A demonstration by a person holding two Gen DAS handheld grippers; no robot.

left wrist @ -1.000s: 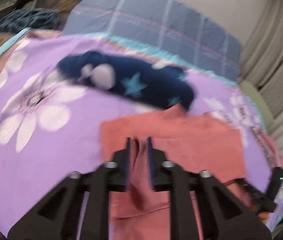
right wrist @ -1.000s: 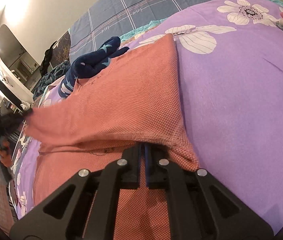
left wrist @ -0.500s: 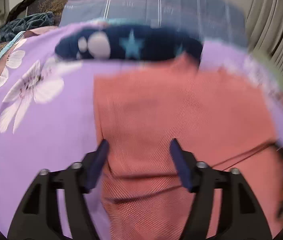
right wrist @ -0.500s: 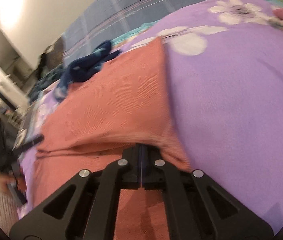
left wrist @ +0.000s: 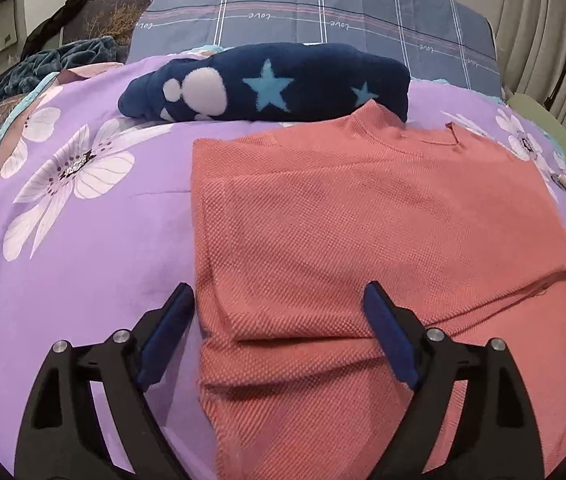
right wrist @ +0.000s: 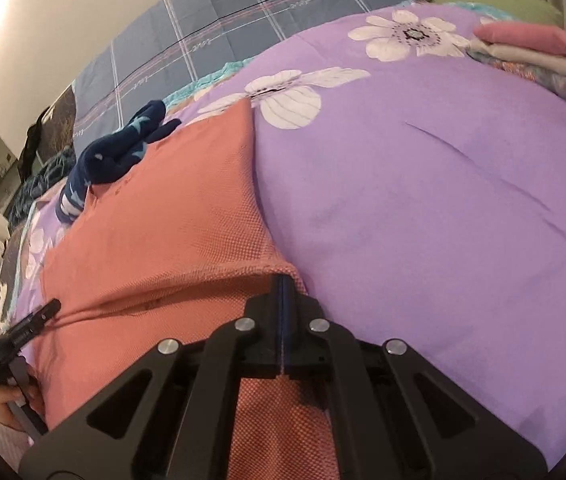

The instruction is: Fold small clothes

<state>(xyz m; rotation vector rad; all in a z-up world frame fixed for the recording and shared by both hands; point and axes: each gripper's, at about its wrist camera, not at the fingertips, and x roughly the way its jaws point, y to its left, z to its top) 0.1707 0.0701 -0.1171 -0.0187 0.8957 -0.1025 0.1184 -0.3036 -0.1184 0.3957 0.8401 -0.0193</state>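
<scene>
1. Two tongs are in use. The left tongs (left wrist: 279, 320) have their jaws opening and wide apart; the folded edge of the coral knit top (left wrist: 363, 216) lies between the blue pads (left wrist: 387, 332), but neither pad presses on it.
2. The right tongs (right wrist: 285, 300) are closed together, clamped on the near right corner of the folded-over layer of the coral knit top (right wrist: 171, 232).
3. The left tongs also appear at the far left of the right wrist view, with part of the person's hand (right wrist: 7, 400) and a pale sleeve below them.
4. The top lies on the purple flowered bedspread (left wrist: 83, 248). Its upper layer is laid across the lower one, its free edge forming a ridge running between the two tongs.
5. A navy fleece garment with stars (left wrist: 267, 84) lies unfolded just beyond the top, touching its far edge near the collar.
6. A small stack of folded clothes (right wrist: 531, 52) sits at the far right of the bed, well apart from the work. A blue plaid pillow (left wrist: 323, 16) lies behind.
7. Judgement on progress: one fold of the top appears laid down, with the left side let go and the right side not yet released. Further folding of this top probably remains, and the navy garment is untouched.
</scene>
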